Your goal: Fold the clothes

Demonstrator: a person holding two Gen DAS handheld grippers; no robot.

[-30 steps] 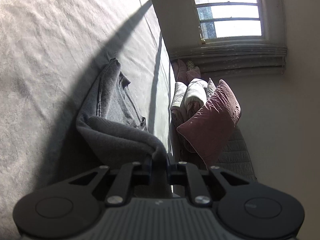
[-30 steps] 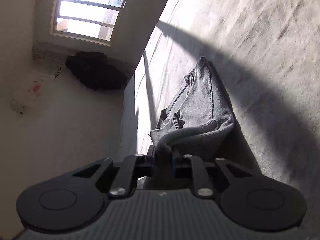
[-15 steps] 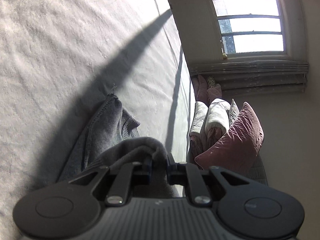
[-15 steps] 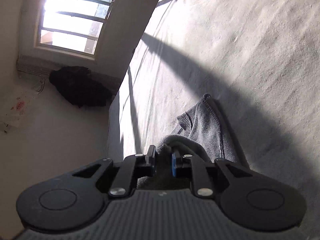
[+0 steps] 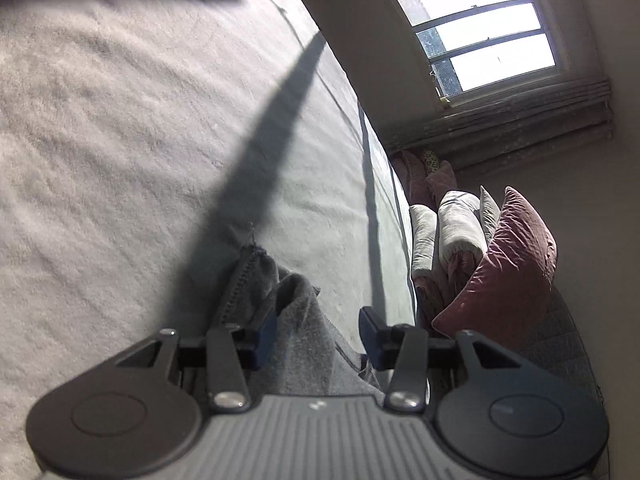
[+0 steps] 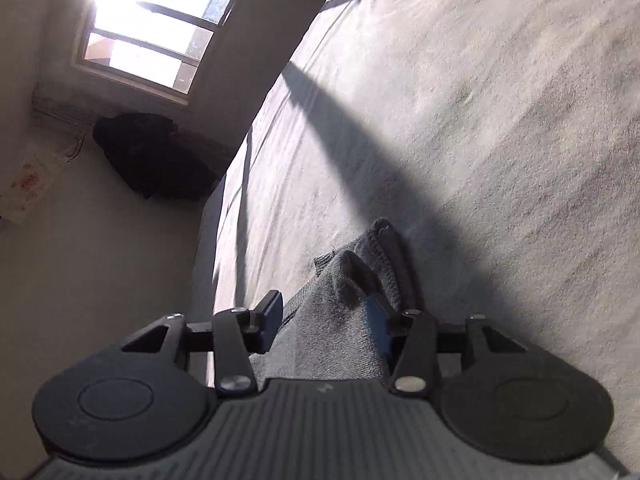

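Low in both frames, the soft, limp grey garment [image 5: 304,344] lies between the spread left gripper [image 5: 318,332] and right gripper [image 6: 326,322]; its thicker hemmed edge looks the best hold.

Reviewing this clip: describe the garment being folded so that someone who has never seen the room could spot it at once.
Start from the wide pale grey bed below the window. Near its edge lies the grey knit sweater, bunched between the open left gripper and, in the other view, the open right gripper. It is the only cloth on the bed; the maroon pillow sits off the bed's edge.
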